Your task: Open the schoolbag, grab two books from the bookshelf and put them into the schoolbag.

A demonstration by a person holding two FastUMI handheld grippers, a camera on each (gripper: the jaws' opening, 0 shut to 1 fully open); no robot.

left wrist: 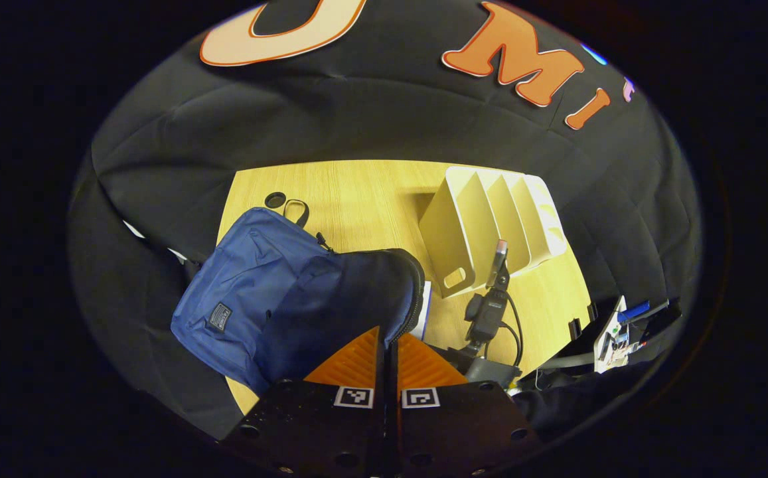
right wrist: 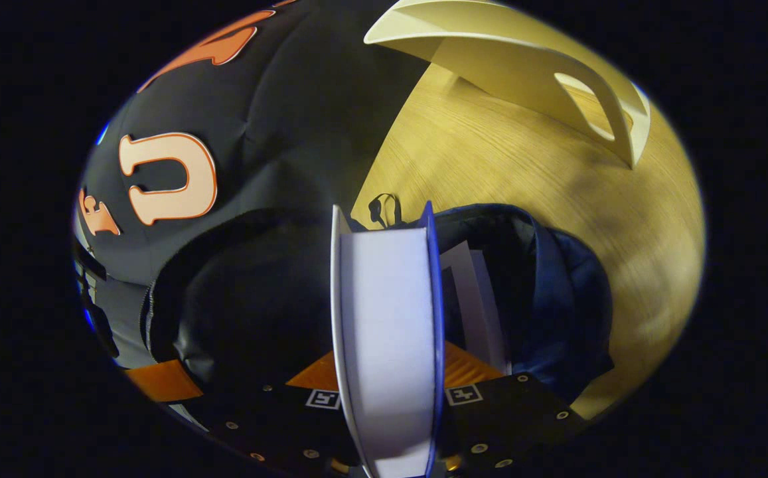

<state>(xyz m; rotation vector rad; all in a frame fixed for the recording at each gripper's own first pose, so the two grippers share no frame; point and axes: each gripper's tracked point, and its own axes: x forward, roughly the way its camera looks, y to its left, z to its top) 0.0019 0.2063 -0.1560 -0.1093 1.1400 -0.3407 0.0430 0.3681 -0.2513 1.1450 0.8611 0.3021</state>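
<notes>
Here I see my left gripper (left wrist: 389,345) with its jaws pressed together on the zippered rim of the schoolbag (left wrist: 271,292), pinching the edge of the opened flap. The bag is blue and lies near the left edge of the wooden table (left wrist: 357,199), its long axis running from the near left corner toward the far side. A small dark patch (left wrist: 220,317) sits on its front pocket; I cannot read the writing on it. A strap loop (left wrist: 296,211) pokes out at the bag's far end, just beside a dark round hole (left wrist: 275,199) in the tabletop.

In the right gripper view, my right gripper (right wrist: 387,372) is clamped on a book (right wrist: 387,332), one finger on each cover. The book stands on edge between the jaws, pale page block facing the camera, its long axis pointing straight ahead into the bag's mouth. Its far end hides part of the opening, and its near end is cut off at the bottom. Inside the bag I make out a second book (right wrist: 473,299), white-edged and leaning against the dark lining; its lower part is hidden behind the gripper.

The cream bookshelf (left wrist: 490,226) stands toward the far right corner of the table, its dividers fanning toward the back. In the left gripper view the other gripper (left wrist: 490,312) with its cable is close to the bag's opening; its fingers are hard to make out there.
</notes>
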